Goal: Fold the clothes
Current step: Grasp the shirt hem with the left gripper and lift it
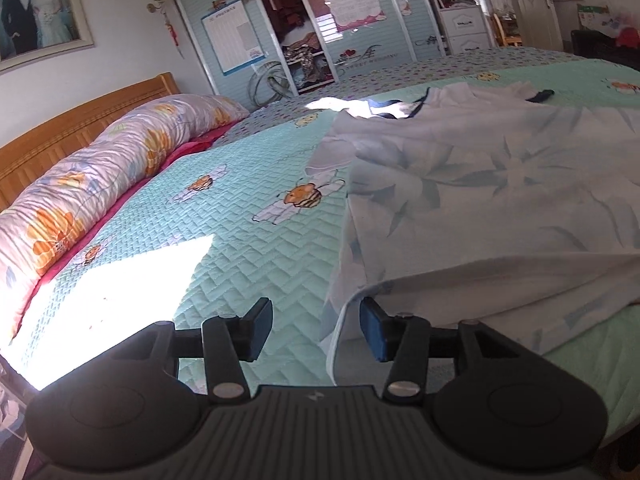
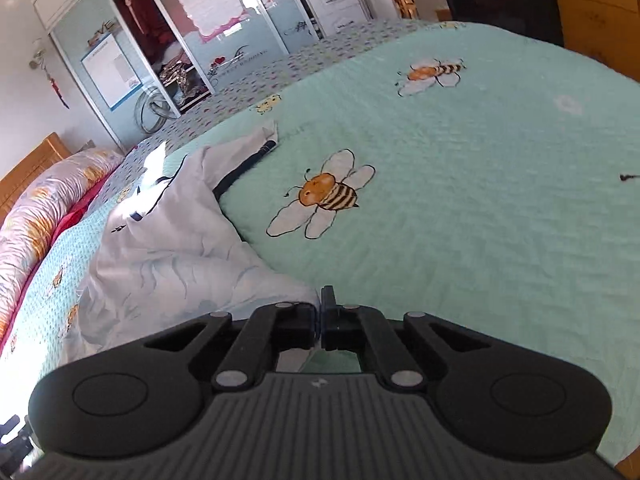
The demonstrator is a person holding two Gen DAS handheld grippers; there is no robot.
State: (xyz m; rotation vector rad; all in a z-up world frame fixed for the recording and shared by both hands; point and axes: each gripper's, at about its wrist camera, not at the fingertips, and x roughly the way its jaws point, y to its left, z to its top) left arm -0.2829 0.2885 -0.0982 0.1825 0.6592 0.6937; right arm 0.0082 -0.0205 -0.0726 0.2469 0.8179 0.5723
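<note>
Left tool: jaws apart, nothing between the pads; hem of the pale floral garment just beside its right pad. Garment lies spread on the bed, filling the right half of the left wrist view. Right tool: jaws together at lower centre; whether cloth is pinched cannot be told. There the garment lies bunched at lower left, dark trim toward centre.
</note>
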